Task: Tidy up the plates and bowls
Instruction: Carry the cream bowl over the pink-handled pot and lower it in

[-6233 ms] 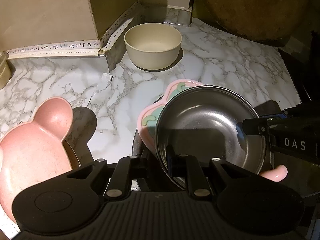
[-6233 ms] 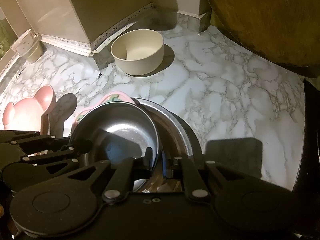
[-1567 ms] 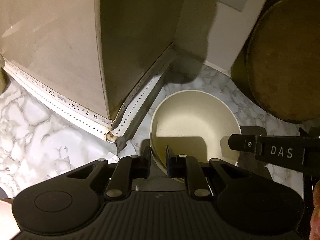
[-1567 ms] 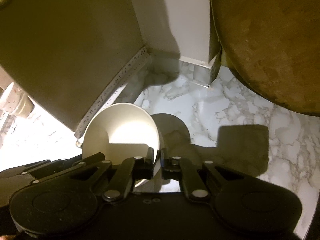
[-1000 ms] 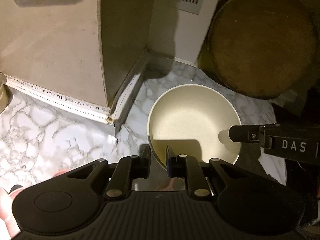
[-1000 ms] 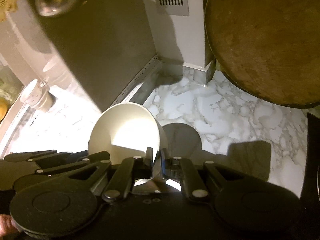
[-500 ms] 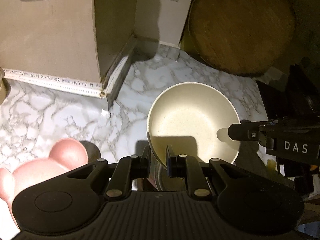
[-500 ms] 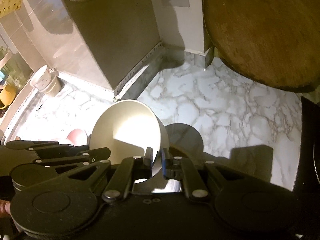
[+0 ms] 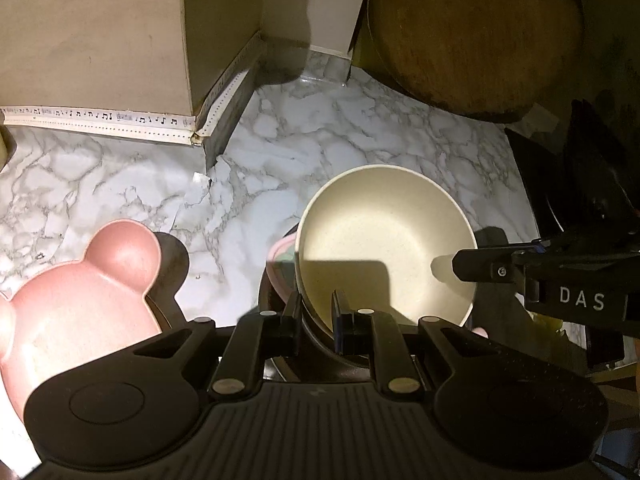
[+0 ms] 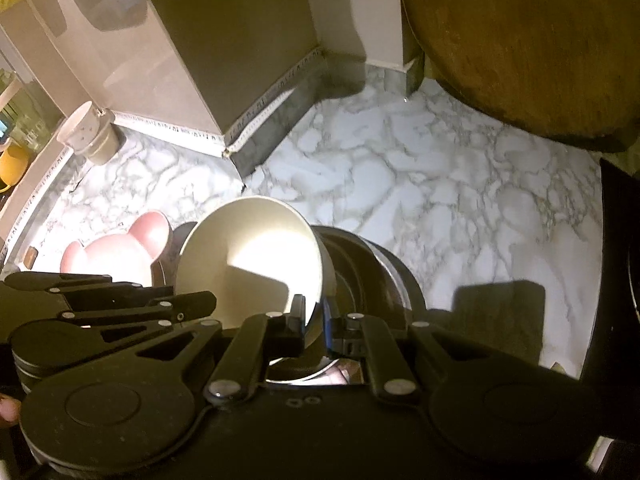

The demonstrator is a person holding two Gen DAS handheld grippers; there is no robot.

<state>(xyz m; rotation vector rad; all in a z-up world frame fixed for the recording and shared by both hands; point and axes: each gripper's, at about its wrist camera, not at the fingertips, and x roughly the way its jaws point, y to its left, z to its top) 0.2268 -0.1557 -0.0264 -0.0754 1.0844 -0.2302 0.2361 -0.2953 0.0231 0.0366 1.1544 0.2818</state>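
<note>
Both grippers hold one cream bowl (image 9: 384,236) (image 10: 248,256) by its rim, tilted. My left gripper (image 9: 317,312) is shut on the near rim. My right gripper (image 10: 316,316) is shut on the rim's right side, and its black fingers (image 9: 488,266) show at the right of the left wrist view. Under the bowl lies a stack: dark metal bowls (image 10: 360,264) and a pink plate (image 9: 280,258) peeking out at the left. A pink bear-shaped plate (image 9: 76,288) (image 10: 120,248) lies on the marble counter (image 9: 320,140) to the left.
A beige box wall (image 9: 92,36) with a taped base stands at the back left. A big round wooden board (image 9: 476,28) (image 10: 528,32) leans at the back right. A small white cup (image 10: 86,132) stands far left. Dark objects (image 9: 580,168) edge the counter's right side.
The cream bowl, held by both grippers, has travelled from the back corner toward me and now hangs over the stack of metal bowls. The bear plate has come into view.
</note>
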